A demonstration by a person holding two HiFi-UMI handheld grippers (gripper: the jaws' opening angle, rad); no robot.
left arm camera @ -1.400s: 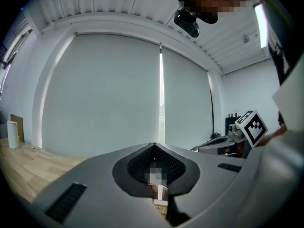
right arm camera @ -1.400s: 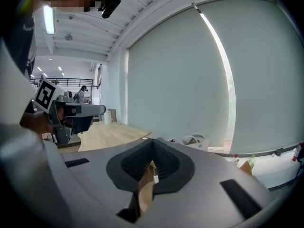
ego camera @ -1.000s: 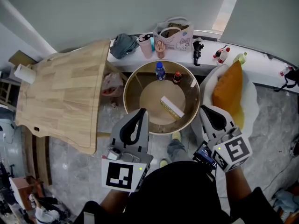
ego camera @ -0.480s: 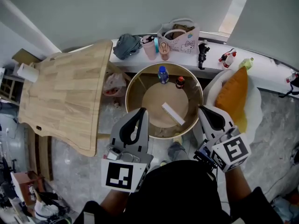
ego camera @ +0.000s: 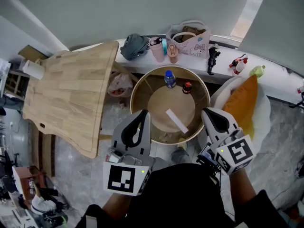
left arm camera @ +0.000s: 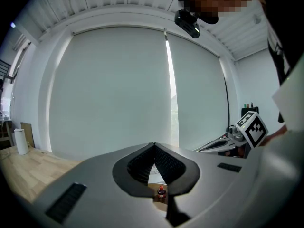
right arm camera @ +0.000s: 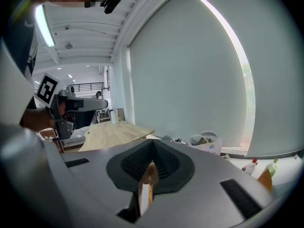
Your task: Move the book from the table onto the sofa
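The book (ego camera: 176, 121), slim and pale, lies flat on the round wooden table (ego camera: 136, 88) with a raised rim, near its front right. It also shows in the right gripper view, low in the gap under the jaws, book (right arm camera: 144, 196). My left gripper (ego camera: 144, 113) (left arm camera: 154, 145) hovers at the table's near rim, shut and holding nothing. My right gripper (ego camera: 205, 111) (right arm camera: 153, 141) hangs at the rim's right side, shut and holding nothing. The sofa, a white round seat (ego camera: 264, 115) with an orange cushion (ego camera: 242, 106), stands right of the table.
A blue bottle (ego camera: 169, 78) and a small red-capped bottle (ego camera: 187, 87) (left arm camera: 161, 192) stand at the round table's back. A large light-wood table (ego camera: 71, 99) with a paper roll (ego camera: 34, 69) fills the left. The windowsill behind holds a pink bag (ego camera: 187, 36), cups and spray bottles.
The round table and book have slid lower and closer in the head view as both grippers moved forward toward them. Both stay shut.
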